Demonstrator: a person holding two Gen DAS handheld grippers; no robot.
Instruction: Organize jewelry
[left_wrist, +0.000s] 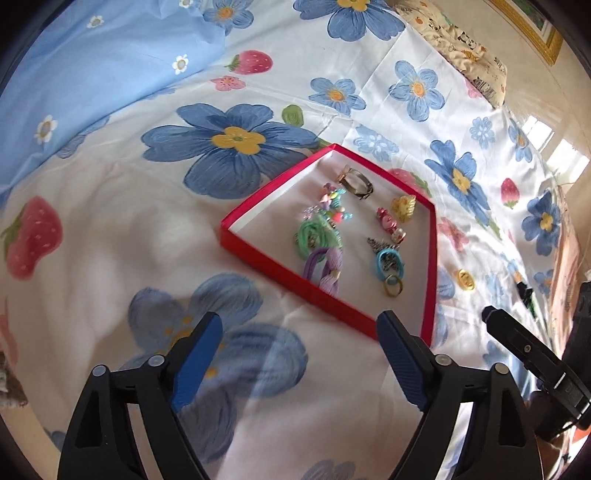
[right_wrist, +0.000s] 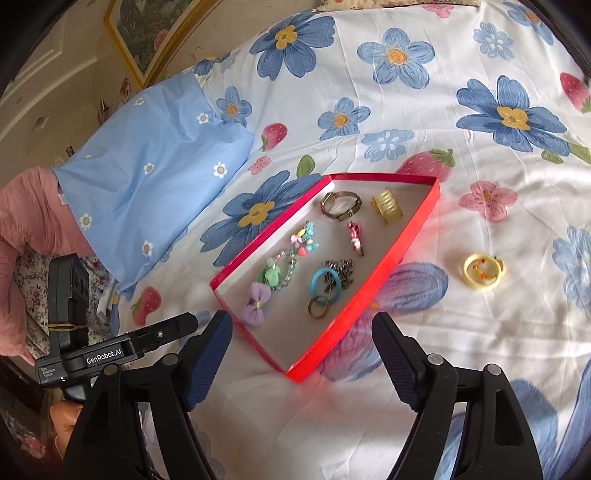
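Both grippers — left (left_wrist: 299, 325), right (right_wrist: 301, 325) — hover spread and empty; only the right view clearly shows the pale yellow ring-shaped hair tie (right_wrist: 483, 272) lying outside the shallow red cardboard box (right_wrist: 399, 251).

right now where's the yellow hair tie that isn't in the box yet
The yellow hair tie lies on the floral bedsheet, outside the red box to its right in the right wrist view, untouched.

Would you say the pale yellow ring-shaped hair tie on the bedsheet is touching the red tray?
Apart. The right wrist view shows bedsheet between the pale yellow hair tie and the red tray.
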